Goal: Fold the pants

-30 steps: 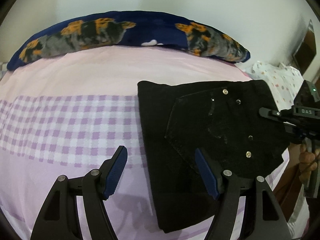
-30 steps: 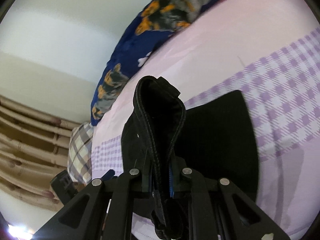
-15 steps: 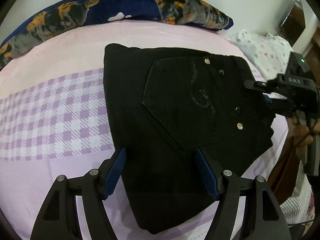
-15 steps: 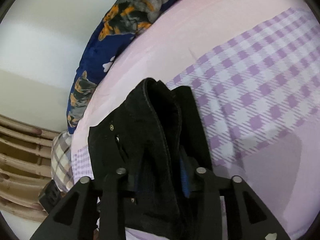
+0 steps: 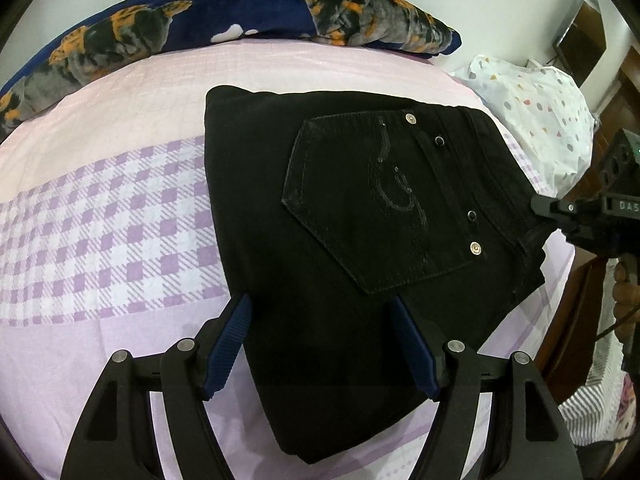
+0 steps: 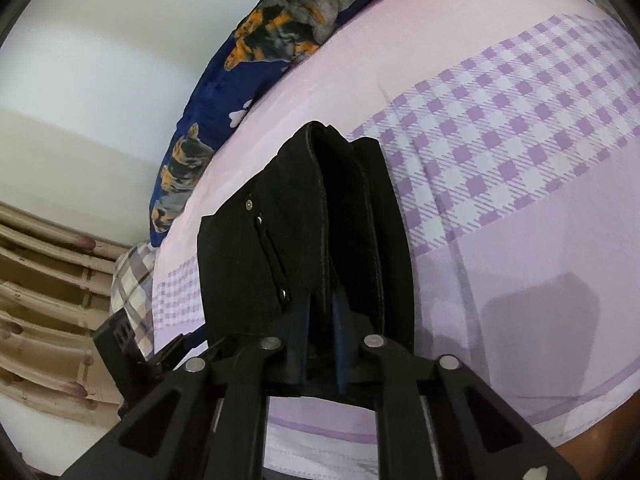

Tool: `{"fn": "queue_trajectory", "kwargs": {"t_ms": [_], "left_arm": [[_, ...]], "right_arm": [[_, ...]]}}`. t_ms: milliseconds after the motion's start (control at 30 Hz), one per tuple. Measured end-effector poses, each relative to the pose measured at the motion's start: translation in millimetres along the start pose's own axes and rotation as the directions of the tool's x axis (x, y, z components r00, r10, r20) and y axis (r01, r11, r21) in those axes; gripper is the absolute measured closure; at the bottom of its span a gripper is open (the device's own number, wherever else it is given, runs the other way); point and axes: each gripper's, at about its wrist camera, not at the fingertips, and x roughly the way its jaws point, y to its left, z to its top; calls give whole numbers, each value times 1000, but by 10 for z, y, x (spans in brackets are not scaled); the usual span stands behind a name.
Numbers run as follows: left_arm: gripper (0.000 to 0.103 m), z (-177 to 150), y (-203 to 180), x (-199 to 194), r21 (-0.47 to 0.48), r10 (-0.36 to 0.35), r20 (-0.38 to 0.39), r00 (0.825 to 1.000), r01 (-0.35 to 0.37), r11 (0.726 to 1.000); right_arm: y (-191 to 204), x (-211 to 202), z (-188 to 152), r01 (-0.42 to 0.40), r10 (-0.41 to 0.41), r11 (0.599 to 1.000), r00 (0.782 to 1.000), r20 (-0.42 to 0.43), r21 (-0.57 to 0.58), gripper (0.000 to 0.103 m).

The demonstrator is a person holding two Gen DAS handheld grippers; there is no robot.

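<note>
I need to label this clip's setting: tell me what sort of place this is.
Most likely a bedroom: black pants lie folded on a bed with a pink and purple checked sheet, a long navy dog-print pillow against the wall, and curtains beside it.

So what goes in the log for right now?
pants: folded on bed | left gripper: open above pants | right gripper: just closed, pinching waistband edge
</note>
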Motion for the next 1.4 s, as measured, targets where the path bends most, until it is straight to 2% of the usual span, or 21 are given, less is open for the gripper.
{"fn": "queue_trajectory", "kwargs": {"t_ms": [100,167,233,433,800,900,1067,1400], "left_arm": [[32,-19,2,-21,2,-2,-6,1000,2,1000],[32,-36,-11,-43,9,-3,-12,1000,3,1000],[32,-44,-29,-70,16,-9,-14,1000,9,1000],[32,-111,-146,-74,82,12,-43,999,-9,997],[31,-137,-196,-49,101,46,-42,998,-41,994],[31,-145,-192,-56,99,50,-37,998,-46,994],[30,-166,-226,-82,111,76,-27,997,-72,991],[30,-196,-354,-180,166,150,24,988,-152,974]], "right_arm": [[109,-142,-51,-8,8,1000,999,45,-19,93],[89,-226,-61,-30,29,999,997,68,14,94],[61,-275,-84,-18,16,1000,997,79,21,94],[-155,-90,-201,105,-106,994,994,35,31,95],[-289,-27,-223,82,-84,993,996,29,82,95],[-307,-31,-248,80,-84,992,996,38,98,93],[-297,-45,-263,103,-109,989,993,46,108,81],[-267,-53,-267,148,-154,984,987,54,100,72]]}}
